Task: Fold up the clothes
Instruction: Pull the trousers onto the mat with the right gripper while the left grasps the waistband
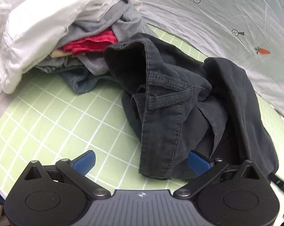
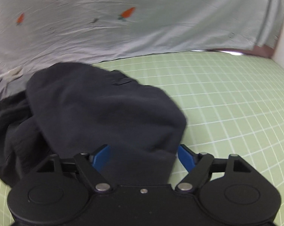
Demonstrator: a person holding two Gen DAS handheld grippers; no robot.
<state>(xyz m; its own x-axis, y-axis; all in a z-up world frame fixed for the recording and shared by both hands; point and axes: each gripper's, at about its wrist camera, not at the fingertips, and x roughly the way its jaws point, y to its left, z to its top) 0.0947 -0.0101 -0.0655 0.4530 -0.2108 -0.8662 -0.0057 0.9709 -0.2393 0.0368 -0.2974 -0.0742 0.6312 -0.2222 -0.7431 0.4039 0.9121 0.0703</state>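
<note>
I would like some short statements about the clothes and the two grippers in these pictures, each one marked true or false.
1. The dark trousers lie crumpled on the green grid mat. True.
2. The left gripper is shut. False: its jaws stand wide open, with a trouser edge between them.
3. A red garment sits in the pile of clothes. True.
4. The right gripper has nothing between its fingers. False: dark fabric fills the gap.

bare green mat (image 2: 236, 103) right of dark trousers (image 1: 170, 103), clothes pile (image 1: 81, 43) blocking far left
</note>
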